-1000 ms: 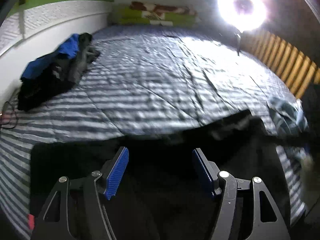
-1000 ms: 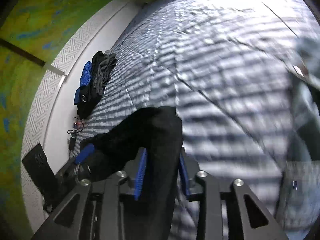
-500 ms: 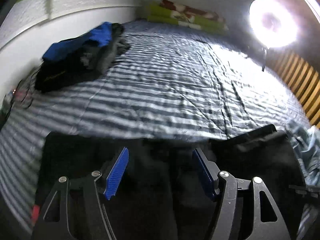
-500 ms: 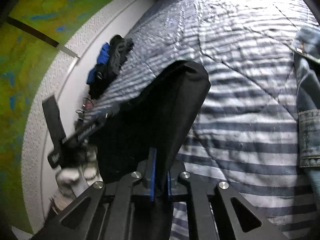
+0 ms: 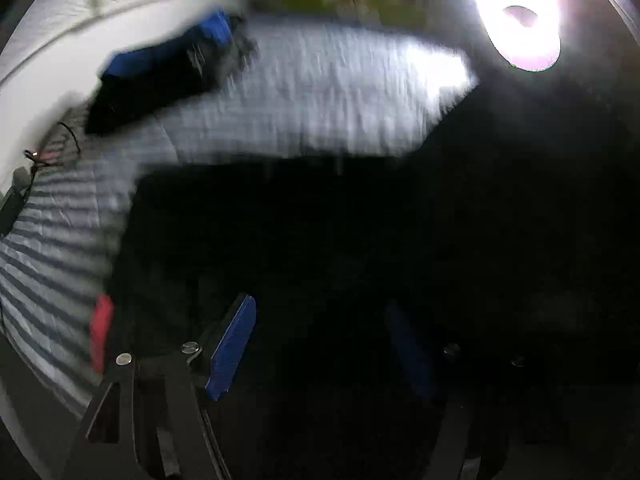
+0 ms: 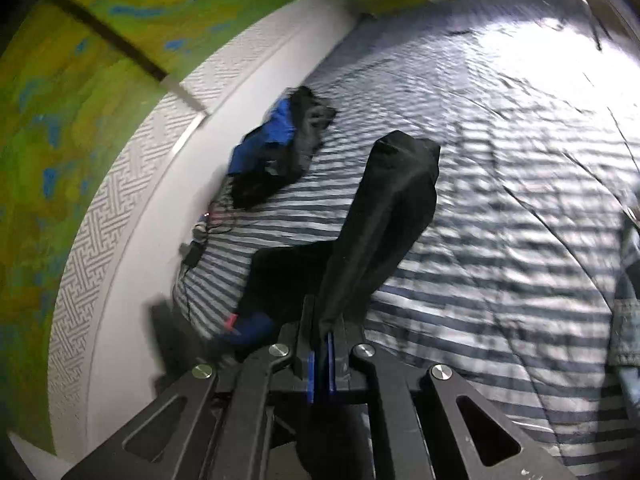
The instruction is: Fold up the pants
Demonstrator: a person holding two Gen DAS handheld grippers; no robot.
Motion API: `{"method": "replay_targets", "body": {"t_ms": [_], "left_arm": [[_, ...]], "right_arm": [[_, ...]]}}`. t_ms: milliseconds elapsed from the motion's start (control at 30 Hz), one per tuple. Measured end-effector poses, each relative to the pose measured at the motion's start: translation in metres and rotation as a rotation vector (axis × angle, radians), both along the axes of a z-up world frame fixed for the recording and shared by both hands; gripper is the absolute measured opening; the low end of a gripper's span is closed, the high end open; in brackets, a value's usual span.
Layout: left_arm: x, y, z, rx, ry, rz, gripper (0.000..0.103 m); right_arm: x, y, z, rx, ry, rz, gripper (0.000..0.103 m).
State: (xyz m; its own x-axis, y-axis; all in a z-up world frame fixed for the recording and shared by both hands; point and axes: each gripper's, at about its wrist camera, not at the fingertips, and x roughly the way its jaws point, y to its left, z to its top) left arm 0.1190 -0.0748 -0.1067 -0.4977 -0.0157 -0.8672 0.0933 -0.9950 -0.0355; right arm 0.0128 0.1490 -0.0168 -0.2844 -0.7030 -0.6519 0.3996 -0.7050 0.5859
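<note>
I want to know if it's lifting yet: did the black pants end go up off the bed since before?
Yes. In the right wrist view the black pants, pinched in the right hand-held gripper, now hang raised above the striped bedsheet, where earlier they lay low on it.

Black pants (image 6: 384, 216): matt cloth; striped bedsheet (image 6: 500, 184): creased fabric.

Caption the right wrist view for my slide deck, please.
Right gripper shut on black pants, lifting a fold above the striped bedsheet.
</note>
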Motion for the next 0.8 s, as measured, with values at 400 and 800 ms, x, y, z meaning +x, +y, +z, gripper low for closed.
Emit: {"method": "replay_targets", "body": {"t_ms": [400,800], "left_arm": [[0.099,-0.109,0.063,0.15,0.236,0.249,0.071],[0.146,-0.201,0.058,0.205,0.262,0.451,0.071]], "right_arm": [[0.008,-0.145,0.021,0.132,0.032,0.119,0.004],[0.014,-0.262,-0.036,0.229,-0.065,0.223,0.023]]}}
